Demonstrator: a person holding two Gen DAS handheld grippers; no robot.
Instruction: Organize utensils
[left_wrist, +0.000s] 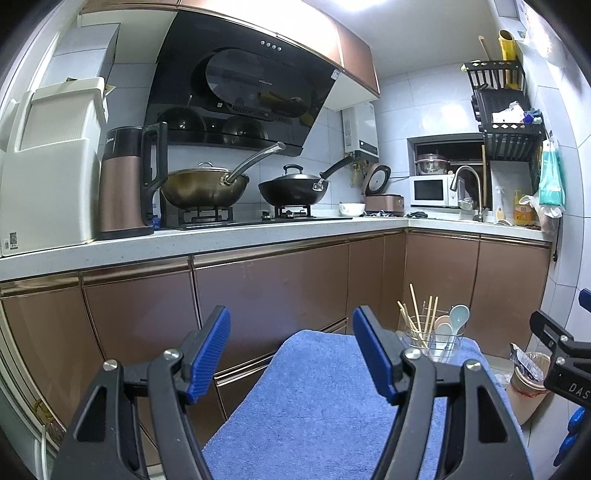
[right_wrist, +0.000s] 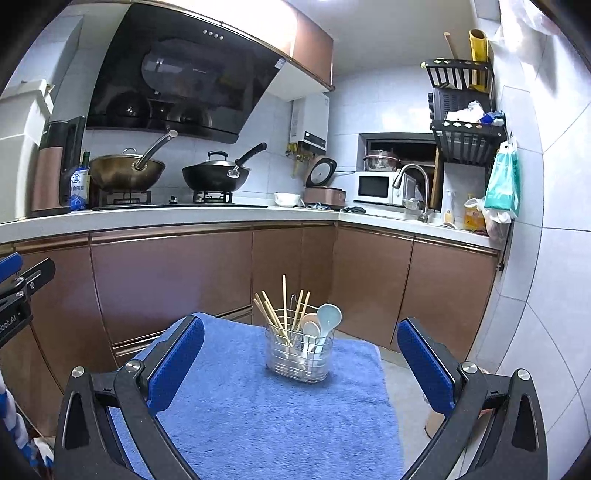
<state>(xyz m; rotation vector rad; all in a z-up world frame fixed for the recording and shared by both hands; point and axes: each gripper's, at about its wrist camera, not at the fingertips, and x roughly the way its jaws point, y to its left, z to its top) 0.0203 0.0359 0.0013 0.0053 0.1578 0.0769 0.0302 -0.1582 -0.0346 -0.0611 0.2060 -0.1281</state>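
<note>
A clear utensil holder (right_wrist: 299, 356) with a wire frame stands near the far edge of a blue towel (right_wrist: 258, 413). It holds several wooden chopsticks (right_wrist: 284, 310) and pale spoons (right_wrist: 327, 319), all upright. The holder also shows in the left wrist view (left_wrist: 432, 341), at the towel's (left_wrist: 314, 398) far right. My left gripper (left_wrist: 291, 350) is open and empty above the towel, left of the holder. My right gripper (right_wrist: 301, 354) is open and empty, held back from the holder with the holder between its fingers in view.
Brown cabinet doors (right_wrist: 170, 273) run behind the towel under a white counter (right_wrist: 184, 218) with two woks (right_wrist: 127, 171), a rice cooker (right_wrist: 325, 194) and a microwave (right_wrist: 375, 188). A cup with rubbish (left_wrist: 528, 380) sits on the floor at right.
</note>
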